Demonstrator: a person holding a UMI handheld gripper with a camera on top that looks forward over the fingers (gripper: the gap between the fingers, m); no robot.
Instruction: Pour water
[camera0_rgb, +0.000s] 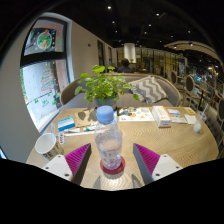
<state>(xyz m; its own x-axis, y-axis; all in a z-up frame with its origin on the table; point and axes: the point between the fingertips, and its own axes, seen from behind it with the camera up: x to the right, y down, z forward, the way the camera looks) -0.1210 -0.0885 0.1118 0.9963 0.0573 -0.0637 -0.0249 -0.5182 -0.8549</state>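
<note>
One wide café-like room with ceiling lights spreads beyond everything else. Beneath the hand-held gripper (111, 160) lies a round wooden bench (175, 140), its pale top reaching well ahead of the fingers. At the far side of the bench, beyond the fingers, a patterned armchair (150, 90) stands with a leafy green plant (104, 84) in front of it. To the left of the hand-held gripper, a wall carries large posters (42, 62). Flat printed cards or leaflets (160, 115) lie on the bench ahead and to the right, and a further flat card (66, 124) lies ahead to the left. A small white cup (45, 144) sits on the bench just left of the left finger.

The water bottle (108, 140), clear plastic with a blue cap, stands upright between the two fingers, its cap rising ahead of them. The magenta pads (78, 156) angle in toward the bottle's lower part on either side. Whether both pads press on it or a thin gap remains cannot be told, since the bottle's base hides the contact.
</note>
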